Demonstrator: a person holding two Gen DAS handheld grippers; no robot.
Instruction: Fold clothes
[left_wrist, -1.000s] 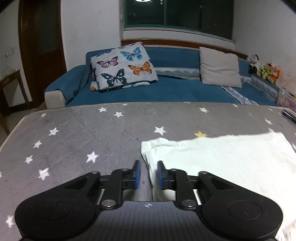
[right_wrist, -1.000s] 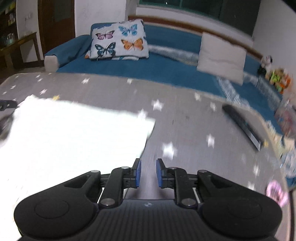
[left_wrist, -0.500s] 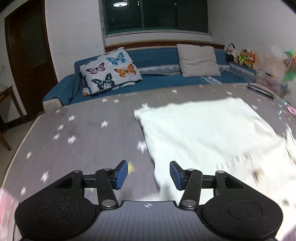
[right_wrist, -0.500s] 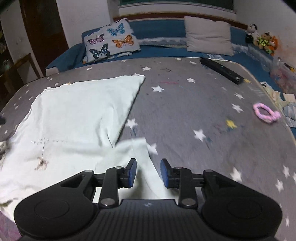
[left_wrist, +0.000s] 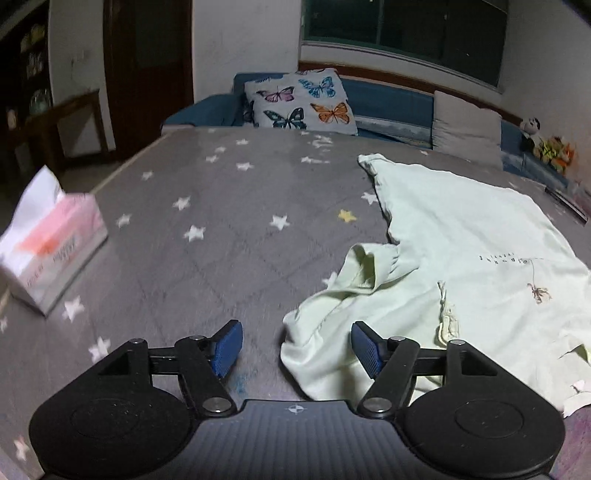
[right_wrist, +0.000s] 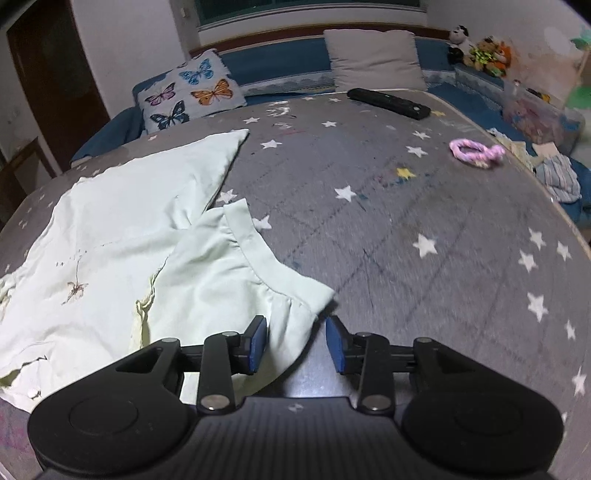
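Both claws are now drawn back to the near end of the pale green shirt (left_wrist: 461, 251), where a second ago they were set at its far hem corners. The left claw (left_wrist: 295, 345), pinched narrow on the hem a second ago, is now spread wide with nothing gripped; a bunched sleeve (left_wrist: 354, 273) is seen just ahead of it, the sleeve's cuff end lying between the blue pads. The right claw (right_wrist: 295, 341) is also opened, less widely, and the other sleeve (right_wrist: 258, 273) is laid ahead and to its left, with the cuff corner reaching in between its pads but not clamped.

The shirt is spread print-side up on the star-patterned counter (left_wrist: 221, 221), its body stretching away from both claws towards the sofa, its far hem flattened out. A tissue box (left_wrist: 48, 243) is passed well to the left of the left claw; a pink hair tie (right_wrist: 476, 151) and a remote (right_wrist: 388, 103) are left far ahead and to the right of the right claw.

The hem, it is judged, has been released and the sleeves are being lined up: a sleeve fold inward is probably meant. Each cuff must be taken cleanly, single layer if possible.
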